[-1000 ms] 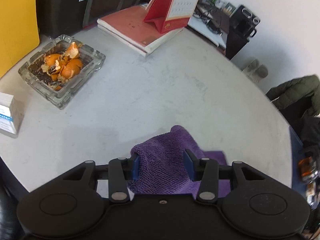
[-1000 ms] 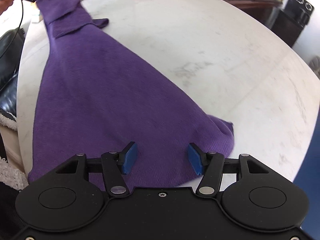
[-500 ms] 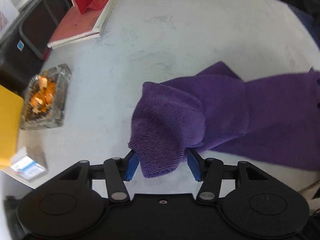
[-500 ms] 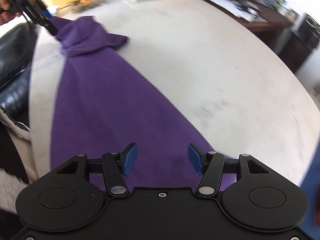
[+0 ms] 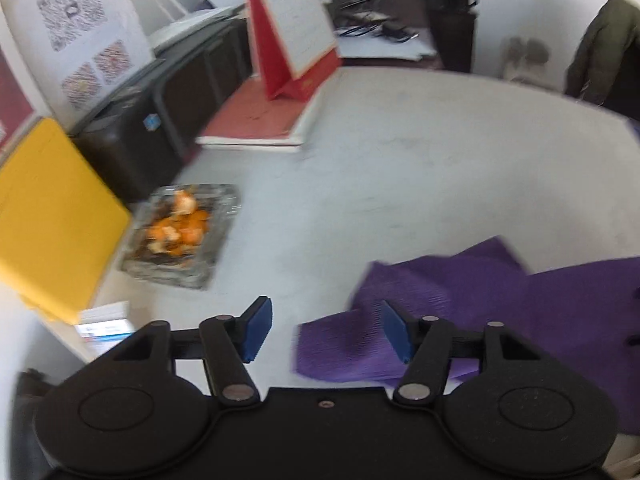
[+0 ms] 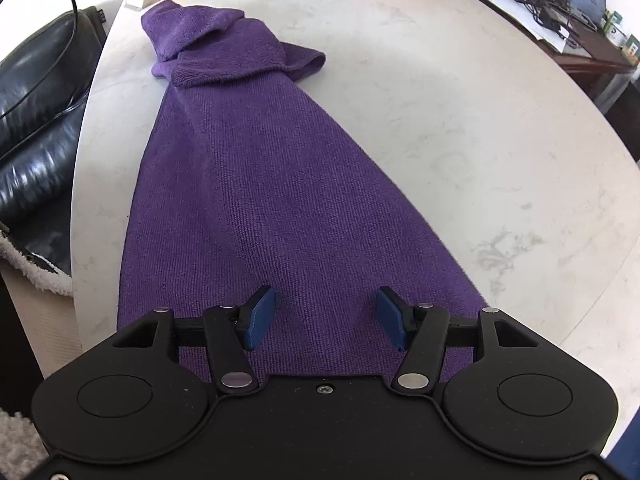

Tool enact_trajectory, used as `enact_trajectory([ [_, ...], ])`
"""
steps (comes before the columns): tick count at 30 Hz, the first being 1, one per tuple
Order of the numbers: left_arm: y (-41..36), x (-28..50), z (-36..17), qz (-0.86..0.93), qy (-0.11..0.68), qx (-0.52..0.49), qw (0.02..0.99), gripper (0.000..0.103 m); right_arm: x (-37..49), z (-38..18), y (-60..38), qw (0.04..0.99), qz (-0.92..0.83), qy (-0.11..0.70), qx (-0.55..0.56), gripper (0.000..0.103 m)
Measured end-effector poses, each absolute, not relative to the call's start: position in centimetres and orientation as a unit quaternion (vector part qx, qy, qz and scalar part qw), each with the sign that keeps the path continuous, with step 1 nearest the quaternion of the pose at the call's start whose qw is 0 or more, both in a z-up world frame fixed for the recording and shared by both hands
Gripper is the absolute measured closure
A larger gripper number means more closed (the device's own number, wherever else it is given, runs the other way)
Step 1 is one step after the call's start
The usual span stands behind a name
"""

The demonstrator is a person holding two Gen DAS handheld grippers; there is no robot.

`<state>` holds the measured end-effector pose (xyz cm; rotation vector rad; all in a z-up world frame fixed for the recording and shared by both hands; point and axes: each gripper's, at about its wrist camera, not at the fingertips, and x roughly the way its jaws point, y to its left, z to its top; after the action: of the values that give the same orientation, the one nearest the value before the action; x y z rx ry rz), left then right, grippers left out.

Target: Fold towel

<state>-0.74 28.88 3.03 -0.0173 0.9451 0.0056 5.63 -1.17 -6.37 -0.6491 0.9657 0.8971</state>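
Observation:
A purple towel (image 6: 256,184) lies stretched along the white round table (image 6: 460,100), its far end bunched and folded over (image 6: 224,48). My right gripper (image 6: 326,316) stands open just above the towel's near end, nothing between its blue pads. In the left wrist view the towel's bunched end (image 5: 460,300) lies on the table to the right. My left gripper (image 5: 326,330) is open over bare table beside it, the right pad over the towel's edge. The view is blurred.
A glass dish of orange peels (image 5: 180,236) sits left of the towel end, with a yellow board (image 5: 48,216) and a small white box (image 5: 106,324) nearby. Red books (image 5: 260,120) and a desk calendar (image 5: 296,28) stand farther back. A black leather seat (image 6: 36,112) borders the table's left.
My left gripper has let the towel's end drop onto the table and has drawn back and to the left. The right gripper stays open over the near end.

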Motion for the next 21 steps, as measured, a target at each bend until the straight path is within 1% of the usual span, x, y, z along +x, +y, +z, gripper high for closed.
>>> enact_trajectory([
  [5, 23.3, 2.3, -1.7, -0.083, 0.489, -0.024, 0.868, 0.040, 5.2, -6.1, -1.4, 0.736, 0.429, 0.453, -0.262, 0.048],
  [8, 21.4, 3.6, -3.9, -0.111, 0.507, -0.045, 0.854, 0.040, 4.7, -7.0, -1.8, 0.734, 0.423, 0.453, -0.279, 0.047],
  [11, 19.9, 4.7, -5.6, -0.116, 0.521, -0.035, 0.845, 0.040, 4.6, -7.4, -2.7, 0.740, 0.411, 0.453, -0.280, 0.045],
  [12, 19.4, 5.1, -6.0, -0.121, 0.524, -0.031, 0.842, 0.040, 4.8, -7.3, -3.3, 0.746, 0.404, 0.454, -0.272, 0.045],
  [14, 18.4, 5.8, -6.2, -0.131, 0.524, -0.021, 0.841, 0.038, 5.1, -7.0, -4.5, 0.758, 0.389, 0.456, -0.257, 0.042],
  [18, 16.7, 7.6, -6.6, -0.155, 0.522, -0.015, 0.839, 0.036, 5.8, -6.5, -6.9, 0.781, 0.360, 0.459, -0.226, 0.039],
  [21, 15.2, 9.2, -6.7, -0.173, 0.517, -0.009, 0.838, 0.035, 6.4, -6.1, -8.7, 0.797, 0.337, 0.460, -0.202, 0.034],
])
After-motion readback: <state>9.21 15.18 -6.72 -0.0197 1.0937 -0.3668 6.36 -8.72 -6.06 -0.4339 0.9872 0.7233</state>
